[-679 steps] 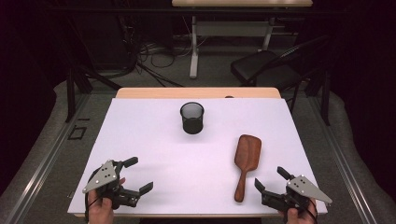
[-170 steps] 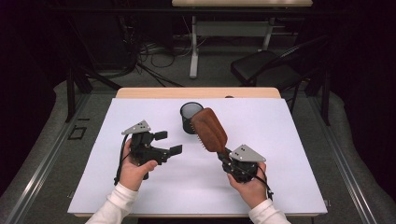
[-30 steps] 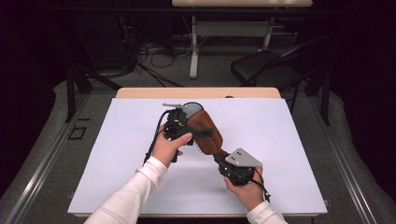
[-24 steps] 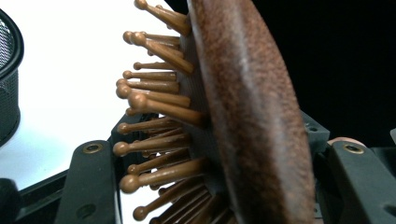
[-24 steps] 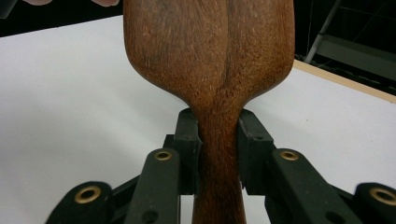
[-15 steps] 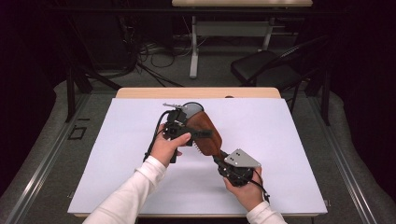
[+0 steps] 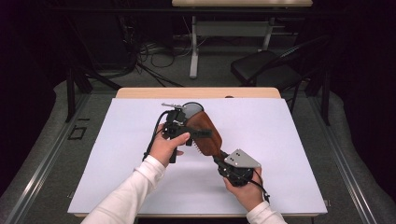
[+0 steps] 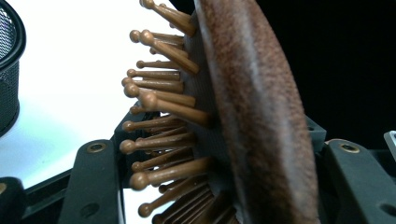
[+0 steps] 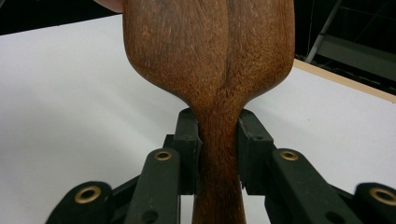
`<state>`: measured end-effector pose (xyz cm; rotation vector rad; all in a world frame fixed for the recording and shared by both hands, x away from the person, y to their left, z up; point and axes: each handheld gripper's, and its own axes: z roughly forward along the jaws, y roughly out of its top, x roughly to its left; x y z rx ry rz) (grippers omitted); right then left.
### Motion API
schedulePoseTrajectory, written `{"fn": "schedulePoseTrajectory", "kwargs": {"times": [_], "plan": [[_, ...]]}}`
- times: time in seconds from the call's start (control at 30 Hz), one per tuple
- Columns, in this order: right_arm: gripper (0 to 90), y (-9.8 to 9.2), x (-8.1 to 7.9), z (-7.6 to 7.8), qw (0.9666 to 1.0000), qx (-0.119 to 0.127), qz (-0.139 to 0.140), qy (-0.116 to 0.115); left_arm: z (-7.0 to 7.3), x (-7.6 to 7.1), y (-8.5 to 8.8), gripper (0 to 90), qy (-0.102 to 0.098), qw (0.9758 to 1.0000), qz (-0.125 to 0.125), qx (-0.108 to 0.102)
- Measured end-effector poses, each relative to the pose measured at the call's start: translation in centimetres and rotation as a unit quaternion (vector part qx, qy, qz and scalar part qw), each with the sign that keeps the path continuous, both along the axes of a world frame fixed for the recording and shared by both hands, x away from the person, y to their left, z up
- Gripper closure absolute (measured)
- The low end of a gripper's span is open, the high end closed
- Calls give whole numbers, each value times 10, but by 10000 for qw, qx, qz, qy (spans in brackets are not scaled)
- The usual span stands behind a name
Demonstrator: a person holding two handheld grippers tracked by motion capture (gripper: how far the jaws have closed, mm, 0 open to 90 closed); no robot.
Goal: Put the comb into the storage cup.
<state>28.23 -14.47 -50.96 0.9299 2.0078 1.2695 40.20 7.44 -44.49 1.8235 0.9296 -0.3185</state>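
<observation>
A: What is the right gripper [image 7: 218, 161] doing?

B: It has the wooden hairbrush [image 7: 204, 132] by the handle. In the right gripper view its two black jaws press on both sides of the handle [image 9: 218, 154]. It is clamped tight.

A: Where is the brush?

B: It is up in the air, over the middle of the white table [image 7: 289, 140]. It tilts up and away from the person. The wide end is just beside the black mesh cup [image 7: 189, 109], at the far side of the table.

A: And the left gripper [image 7: 200, 133]?

B: It comes in from the left and reaches across the wide part of the brush. In the left gripper view the brush stands on edge between the two jaws. The smooth brown back [image 8: 261, 116] faces one jaw. The little pegs with round tips [image 8: 159, 98] point at the other jaw. The jaws have just been closing in on the brush head. I cannot tell if they press on it.

A: Can you see the cup there too?

B: Yes, a bit of its black mesh at the left edge [image 8: 8, 70].
</observation>
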Motion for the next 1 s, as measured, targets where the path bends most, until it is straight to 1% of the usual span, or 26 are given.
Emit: {"fn": "schedulePoseTrajectory", "kwargs": {"times": [0.3,0.33,0.4,0.8,0.9,0.97,1.0], "plan": [[725,0,0,-2,10000,13,11,-18,0,-1,2,425,57,9999,-70,-90],[725,0,-1,-2,10000,-6,22,-10,1,-1,2,428,95,9999,-74,-108],[725,1,-1,-3,10000,-22,28,-25,1,-1,3,434,87,9998,-115,-103],[725,2,-1,-4,10000,-8,34,-23,2,-2,4,453,219,9997,-31,-128],[724,2,-1,-4,10000,-10,30,-22,1,-1,4,459,248,9996,-61,-140],[724,2,-1,-4,10000,-19,28,-22,1,-1,4,462,289,9994,-58,-175],[724,2,-1,-4,10000,-22,25,-10,0,-1,4,463,347,9992,-51,-178]]}}
